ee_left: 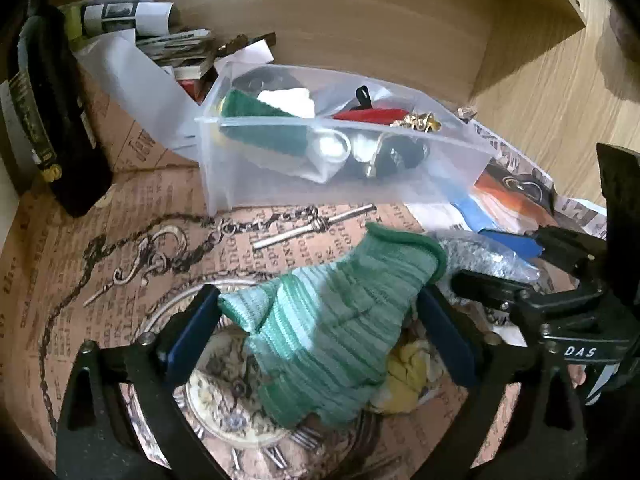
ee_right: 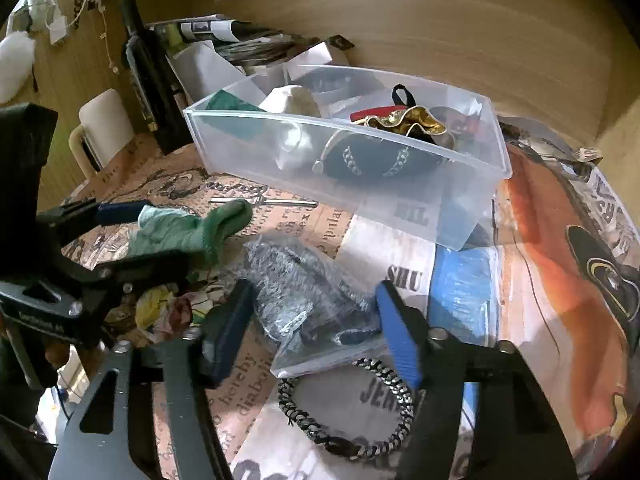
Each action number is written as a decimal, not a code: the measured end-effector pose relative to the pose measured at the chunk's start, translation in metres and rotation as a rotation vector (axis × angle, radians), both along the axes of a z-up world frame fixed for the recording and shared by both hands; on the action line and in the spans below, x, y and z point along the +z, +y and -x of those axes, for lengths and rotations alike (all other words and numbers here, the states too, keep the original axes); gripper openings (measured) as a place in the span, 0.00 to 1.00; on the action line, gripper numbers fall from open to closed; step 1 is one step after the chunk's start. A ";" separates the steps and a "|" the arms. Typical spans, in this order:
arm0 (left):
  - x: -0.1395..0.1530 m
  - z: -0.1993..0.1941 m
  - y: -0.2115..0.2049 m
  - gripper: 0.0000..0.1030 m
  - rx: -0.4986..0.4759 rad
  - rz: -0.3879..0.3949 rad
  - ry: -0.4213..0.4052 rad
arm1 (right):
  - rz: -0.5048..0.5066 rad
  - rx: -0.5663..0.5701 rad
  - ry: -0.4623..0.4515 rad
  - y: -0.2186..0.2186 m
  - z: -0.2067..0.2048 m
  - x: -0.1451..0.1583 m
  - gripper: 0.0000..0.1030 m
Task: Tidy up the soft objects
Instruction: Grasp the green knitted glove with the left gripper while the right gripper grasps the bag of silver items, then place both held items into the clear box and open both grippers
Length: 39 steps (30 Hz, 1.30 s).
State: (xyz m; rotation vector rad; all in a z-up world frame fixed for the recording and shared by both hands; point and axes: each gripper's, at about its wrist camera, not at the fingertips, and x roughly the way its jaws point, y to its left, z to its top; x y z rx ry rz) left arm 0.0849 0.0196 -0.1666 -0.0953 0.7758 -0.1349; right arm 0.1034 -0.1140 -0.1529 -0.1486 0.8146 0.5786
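Braided bracelet (ee_right: pixel 348 412) lies near bagged grey item (ee_right: pixel 308 300), clear bin (ee_right: pixel 400 208) beyond.

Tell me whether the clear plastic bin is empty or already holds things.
Holds things: the clear plastic bin contains a dark green cloth, a red item and a black chain-trimmed piece.

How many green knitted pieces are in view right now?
2. A light green ribbed knit sock lies on the table between the left gripper fingers; a dark green knit piece sits at the clear plastic bin's left end. More may be buried inside.
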 end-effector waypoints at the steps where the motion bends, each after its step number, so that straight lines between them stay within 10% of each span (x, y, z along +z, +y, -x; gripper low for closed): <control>1: 0.000 -0.002 0.000 0.83 0.000 -0.002 -0.001 | 0.003 0.001 -0.003 0.001 0.000 0.000 0.51; 18: 0.017 0.003 0.009 0.22 0.005 0.028 -0.064 | -0.063 -0.030 -0.074 -0.009 0.001 0.022 0.29; 39: 0.101 -0.019 0.012 0.20 0.043 0.040 -0.313 | -0.164 -0.138 -0.295 -0.037 -0.012 0.089 0.29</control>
